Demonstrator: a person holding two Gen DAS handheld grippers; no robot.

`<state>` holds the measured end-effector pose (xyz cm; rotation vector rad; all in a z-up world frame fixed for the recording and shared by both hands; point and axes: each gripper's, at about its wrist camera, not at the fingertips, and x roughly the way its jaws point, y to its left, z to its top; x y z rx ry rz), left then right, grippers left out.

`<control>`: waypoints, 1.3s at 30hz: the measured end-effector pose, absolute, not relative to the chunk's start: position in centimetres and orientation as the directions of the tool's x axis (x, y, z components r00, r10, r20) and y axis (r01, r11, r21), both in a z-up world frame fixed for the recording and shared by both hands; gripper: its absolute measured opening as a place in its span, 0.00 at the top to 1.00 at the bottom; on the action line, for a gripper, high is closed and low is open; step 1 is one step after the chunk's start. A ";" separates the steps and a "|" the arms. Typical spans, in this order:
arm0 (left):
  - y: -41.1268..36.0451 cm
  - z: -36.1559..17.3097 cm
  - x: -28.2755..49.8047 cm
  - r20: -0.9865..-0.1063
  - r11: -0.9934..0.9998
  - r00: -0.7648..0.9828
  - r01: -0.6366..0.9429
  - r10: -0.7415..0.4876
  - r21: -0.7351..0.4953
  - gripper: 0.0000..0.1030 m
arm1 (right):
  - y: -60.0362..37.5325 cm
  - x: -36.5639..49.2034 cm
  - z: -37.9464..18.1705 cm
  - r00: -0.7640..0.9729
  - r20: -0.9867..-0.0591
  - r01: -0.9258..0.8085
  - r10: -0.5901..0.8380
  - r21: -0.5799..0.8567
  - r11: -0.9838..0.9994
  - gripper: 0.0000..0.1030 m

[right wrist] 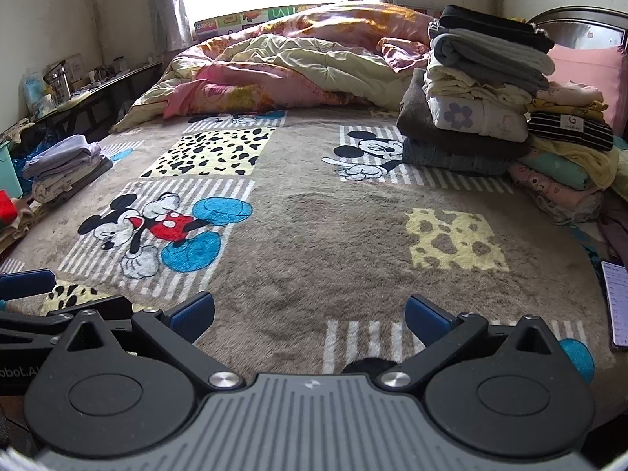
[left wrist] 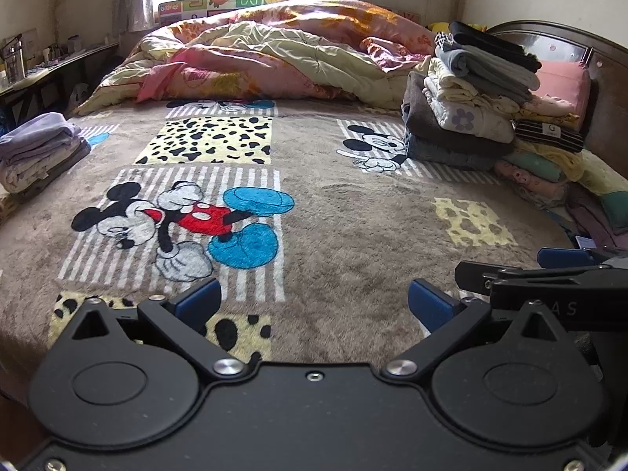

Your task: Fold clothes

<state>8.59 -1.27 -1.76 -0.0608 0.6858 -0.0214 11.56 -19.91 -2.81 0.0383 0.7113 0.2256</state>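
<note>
Your left gripper [left wrist: 314,302] hangs low over the brown cartoon blanket [left wrist: 353,212], blue pads spread wide, nothing between them. Your right gripper [right wrist: 310,314] reads the same: fingers wide apart, empty, just above the pile.

Right gripper [left wrist: 549,274] shows at 4 o'clock in the left wrist view, close beside the left one; whether the housings touch is unclear from here.

Clothes to note:
- Tall folded stack [right wrist: 471,90] at 2 o'clock, against the dark headboard [right wrist: 581,27]. Long axis of the folded pieces runs roughly left-right across the view, folded edges facing you. Black piece on top, grey below, flower-print white piece mid-stack.
- Lower heap of pastel garments [right wrist: 561,180] just right of it, touching.
- Small folded stack [left wrist: 39,153], lilac on top, at 9 o'clock near the bed edge, long axis angled toward 2 o'clock.

Rumpled quilt [left wrist: 274,59] at 12 o'clock under the window. Phone [right wrist: 616,306] at 3 o'clock, lying flat, lengthwise toward you.
</note>
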 end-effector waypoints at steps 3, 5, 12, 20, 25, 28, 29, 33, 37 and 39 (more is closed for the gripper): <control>-1.7 -2.1 10.0 -0.645 0.998 0.763 -0.003 -0.038 -0.062 0.01 | -20.4 13.0 -3.2 0.730 -0.647 -0.201 0.221 0.106 0.974 0.00; -2.1 -2.2 11.0 -0.648 0.998 0.761 0.003 -0.039 -0.057 0.01 | -20.7 13.9 -3.5 0.730 -0.647 -0.208 0.221 0.097 0.973 0.00; -3.9 -0.8 15.0 -0.620 0.999 0.783 0.038 -0.049 -0.030 0.01 | -22.9 17.3 -3.1 0.749 -0.625 -0.178 0.221 0.132 0.975 0.00; -7.4 2.3 20.4 -0.494 0.993 0.864 0.117 -0.099 0.006 0.01 | -28.1 21.7 -0.7 0.818 -0.524 -0.132 0.236 0.229 0.965 0.00; -10.4 4.3 25.4 -0.522 0.979 0.844 0.190 -0.121 0.079 0.01 | -33.0 25.0 -0.2 0.873 -0.451 -0.063 0.188 0.277 0.959 0.00; -12.6 4.9 28.3 -0.512 0.969 0.850 0.217 -0.126 0.121 0.01 | -36.1 27.4 -0.7 0.887 -0.429 -0.029 0.173 0.322 0.946 0.00; -13.2 5.0 29.3 -0.512 0.966 0.848 0.230 -0.138 0.121 0.01 | -37.1 28.4 -1.0 0.885 -0.431 -0.023 0.179 0.344 0.939 0.00; -15.9 5.3 32.8 -0.472 0.954 0.857 0.285 -0.208 0.096 0.01 | -40.8 31.2 -2.9 0.889 -0.421 0.015 0.179 0.416 0.909 0.00; -19.3 5.5 36.0 -0.404 0.928 0.865 0.362 -0.298 0.091 0.03 | -44.3 32.0 -5.0 0.903 -0.406 0.074 0.136 0.460 0.885 0.00; -21.0 5.9 37.9 -0.390 0.918 0.860 0.388 -0.328 0.084 0.03 | -46.3 32.1 -5.9 0.908 -0.399 0.095 0.128 0.494 0.864 0.00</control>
